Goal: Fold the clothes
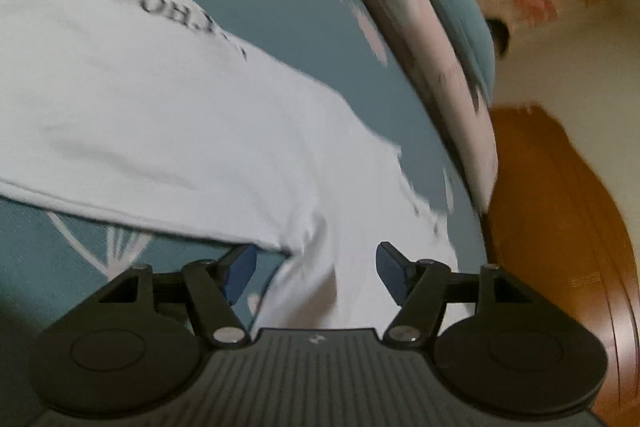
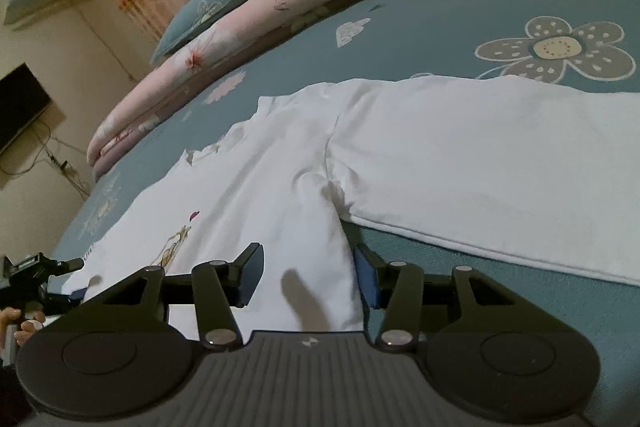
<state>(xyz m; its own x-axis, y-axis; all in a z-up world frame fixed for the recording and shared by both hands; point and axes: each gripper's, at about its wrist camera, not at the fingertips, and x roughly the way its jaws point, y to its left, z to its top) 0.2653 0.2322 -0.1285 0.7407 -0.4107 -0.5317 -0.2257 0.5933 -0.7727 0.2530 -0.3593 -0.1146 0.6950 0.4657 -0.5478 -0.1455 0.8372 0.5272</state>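
White T-shirt [image 2: 400, 163], printed, lies flat on a teal flowered bedsheet [image 2: 440, 27]; left gripper [image 1: 316, 273] and right gripper [image 2: 308, 277] each straddle its cloth, jaws apart, pressing nothing; pink quilt [image 2: 248, 27] beyond.

right gripper [image 2: 308, 275] – apart, seemingly unpressed | white shirt [image 2: 440, 155] – between, on bedspread [image 2: 440, 27]
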